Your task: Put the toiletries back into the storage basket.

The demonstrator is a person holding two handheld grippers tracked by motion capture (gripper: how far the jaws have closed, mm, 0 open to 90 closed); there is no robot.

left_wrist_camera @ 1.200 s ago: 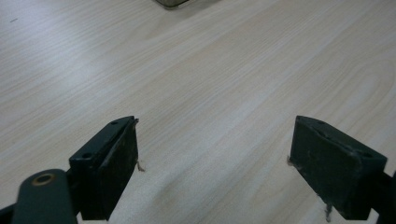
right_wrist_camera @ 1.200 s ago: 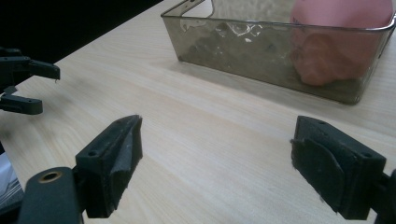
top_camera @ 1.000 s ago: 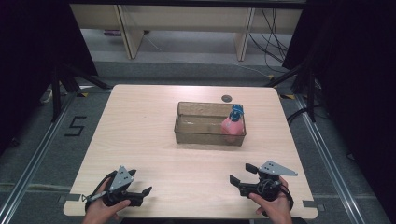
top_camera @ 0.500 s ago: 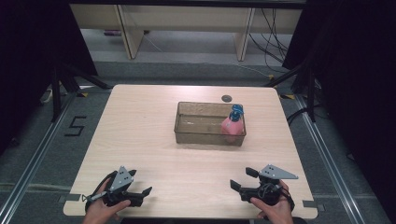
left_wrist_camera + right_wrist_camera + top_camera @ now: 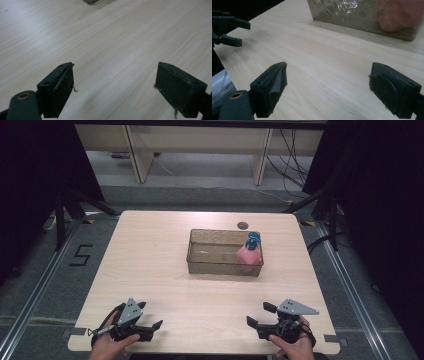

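A clear plastic bin stands in the middle of the pale wooden table. A pink bottle with a blue cap leans in the bin's right end. My left gripper rests open near the front left edge, held by a hand. My right gripper is open near the front right edge. In the left gripper view the gripper has bare wood between its jaws. In the right gripper view the gripper is spread wide, with the bin and the pink bottle ahead.
A small dark round disc lies on the table behind the bin. The left gripper shows far off at the upper left of the right gripper view. Metal rails and a floor mark "5" flank the table.
The right gripper has slipped slightly toward the table's near edge. The left gripper has barely moved. Both stay open.
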